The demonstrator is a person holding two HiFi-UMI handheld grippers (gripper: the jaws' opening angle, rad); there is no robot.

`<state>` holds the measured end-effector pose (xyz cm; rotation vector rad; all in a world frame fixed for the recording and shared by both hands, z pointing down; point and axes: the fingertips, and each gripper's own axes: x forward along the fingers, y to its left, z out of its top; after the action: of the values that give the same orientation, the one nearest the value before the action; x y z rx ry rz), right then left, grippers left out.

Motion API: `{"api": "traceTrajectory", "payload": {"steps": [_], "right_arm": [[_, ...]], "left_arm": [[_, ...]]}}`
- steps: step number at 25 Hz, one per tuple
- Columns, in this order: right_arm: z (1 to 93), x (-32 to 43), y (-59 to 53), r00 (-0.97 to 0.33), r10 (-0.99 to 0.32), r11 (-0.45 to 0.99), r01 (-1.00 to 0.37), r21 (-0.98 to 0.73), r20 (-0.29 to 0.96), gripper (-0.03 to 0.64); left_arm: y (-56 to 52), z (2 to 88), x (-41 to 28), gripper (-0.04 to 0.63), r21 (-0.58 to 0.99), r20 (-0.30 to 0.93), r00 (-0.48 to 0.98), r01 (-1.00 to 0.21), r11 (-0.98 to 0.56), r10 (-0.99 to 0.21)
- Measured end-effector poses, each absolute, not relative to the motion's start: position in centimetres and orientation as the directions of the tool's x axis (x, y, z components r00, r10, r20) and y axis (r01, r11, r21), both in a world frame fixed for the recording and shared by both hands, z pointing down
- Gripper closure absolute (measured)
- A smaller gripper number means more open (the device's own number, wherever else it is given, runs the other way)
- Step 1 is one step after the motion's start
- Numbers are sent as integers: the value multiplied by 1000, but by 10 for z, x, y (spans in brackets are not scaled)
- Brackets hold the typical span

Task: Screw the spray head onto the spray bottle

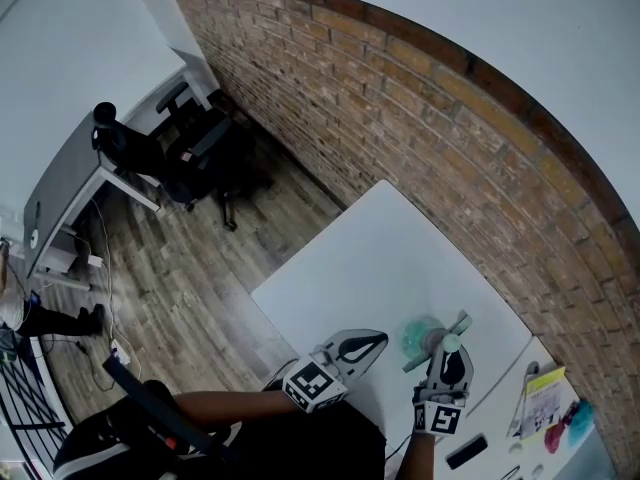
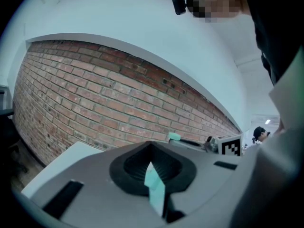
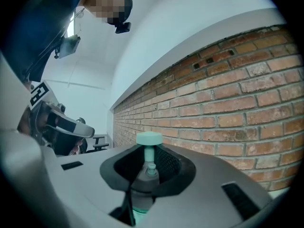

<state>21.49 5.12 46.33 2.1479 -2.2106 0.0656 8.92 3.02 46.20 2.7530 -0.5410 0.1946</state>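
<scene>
Between the jaws of the right gripper [image 3: 148,172] sits the spray head with dark grey collar and pale teal round cap [image 3: 149,139]. The jaws pinch it at the collar, and the cap stands out past their tips. Low between the same jaws a pale teal body shows; whether the head is seated on it cannot be told.

Seen from above, the translucent teal plastic spray bottle [image 1: 418,336] shows just left of those jaw tips, over the white rectangular surface [image 1: 370,258]. The jaws of the left gripper [image 1: 368,345] are pressed together, near the bottle on its left and apart from it.

Beyond both pairs of jaws runs a red brick wall [image 1: 430,118]. Farther off, left of the jaws, a black office chair [image 1: 205,153] stands on the wood-plank floor [image 1: 190,268].
</scene>
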Motion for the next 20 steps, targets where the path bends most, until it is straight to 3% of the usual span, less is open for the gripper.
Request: {"api": "traceTrajectory", "payload": {"steps": [20], "right_arm": [[473, 218, 57, -14, -999, 14, -1000, 12, 49, 549]], "left_arm": [[34, 462, 86, 596, 296, 193, 905, -423, -856, -380]]}}
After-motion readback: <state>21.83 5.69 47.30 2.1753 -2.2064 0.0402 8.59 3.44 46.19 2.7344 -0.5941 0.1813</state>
